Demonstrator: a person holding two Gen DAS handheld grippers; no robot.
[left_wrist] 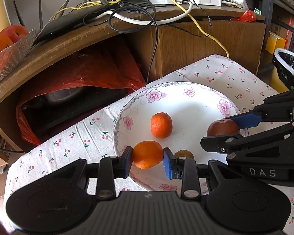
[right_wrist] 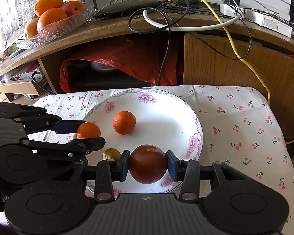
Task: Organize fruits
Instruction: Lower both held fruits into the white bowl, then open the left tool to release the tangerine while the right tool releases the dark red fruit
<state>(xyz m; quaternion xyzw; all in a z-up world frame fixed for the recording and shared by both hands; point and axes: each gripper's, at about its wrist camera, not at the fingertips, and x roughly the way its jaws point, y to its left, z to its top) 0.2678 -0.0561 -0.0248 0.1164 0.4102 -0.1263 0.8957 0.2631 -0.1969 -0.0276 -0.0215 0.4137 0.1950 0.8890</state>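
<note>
A white floral plate [left_wrist: 188, 105] [right_wrist: 166, 113] lies on the cherry-print cloth. My left gripper [left_wrist: 147, 159] [right_wrist: 88, 131] is shut on a small orange [left_wrist: 148, 154] [right_wrist: 88, 130] over the plate's left rim. Over the plate's right side my right gripper [right_wrist: 148, 165] [left_wrist: 225, 126] is shut on a dark red apple [right_wrist: 148, 163] [left_wrist: 222, 127]. A second small orange [left_wrist: 161, 125] [right_wrist: 124, 122] rests loose in the plate's middle. A small brownish fruit [left_wrist: 184, 154] [right_wrist: 111, 153] lies on the plate between the two grippers, partly hidden.
A glass bowl [right_wrist: 54, 31] [left_wrist: 11, 52] with larger oranges and a red apple sits on the wooden cabinet [right_wrist: 115, 27] behind the table, among tangled cables and a router. A red bag [left_wrist: 84, 74] fills the cabinet's open shelf. A bin [left_wrist: 290, 66] stands at right.
</note>
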